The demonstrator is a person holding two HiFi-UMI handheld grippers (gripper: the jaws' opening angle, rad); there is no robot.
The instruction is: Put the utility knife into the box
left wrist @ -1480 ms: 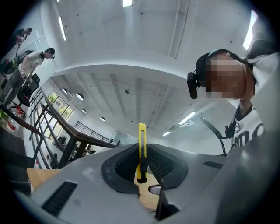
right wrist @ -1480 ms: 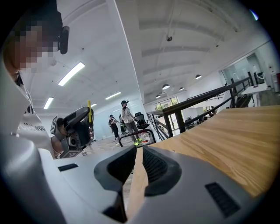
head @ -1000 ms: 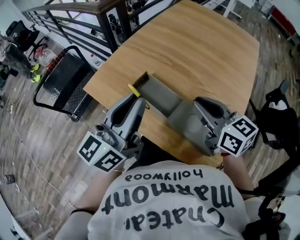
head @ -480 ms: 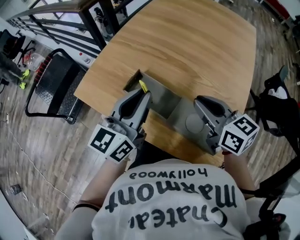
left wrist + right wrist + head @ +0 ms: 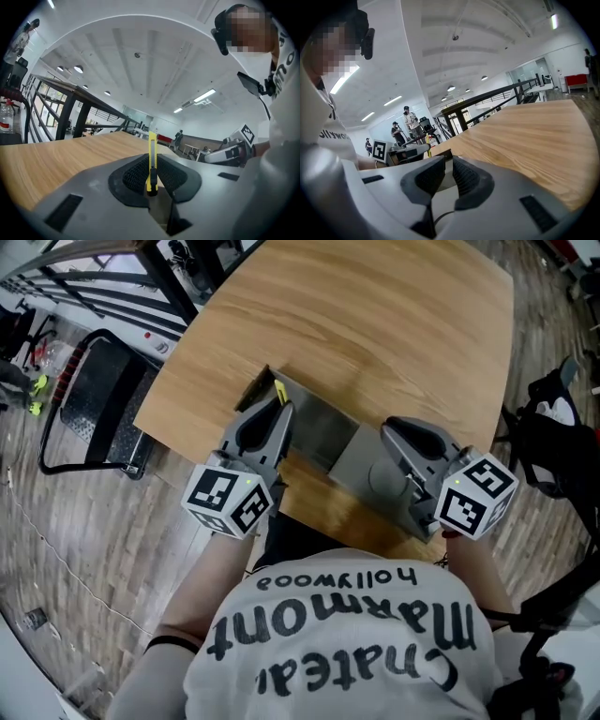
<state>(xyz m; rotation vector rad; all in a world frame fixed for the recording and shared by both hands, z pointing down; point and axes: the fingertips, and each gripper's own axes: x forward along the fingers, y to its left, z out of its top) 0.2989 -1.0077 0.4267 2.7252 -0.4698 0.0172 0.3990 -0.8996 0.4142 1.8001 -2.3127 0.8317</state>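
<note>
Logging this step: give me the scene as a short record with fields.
left gripper: shut on the utility knife, which stands upright between its jaws
right gripper: shut on the box at its right end
box: grey, open, on the wooden table near the person's edge
utility knife: yellow, held over the box's left end

support: light wooden table, rounded corners, standing on a plank floor | lying on it: one grey box, open, shallow, set askew | position: close to the table's near edge, toward its left corner
</note>
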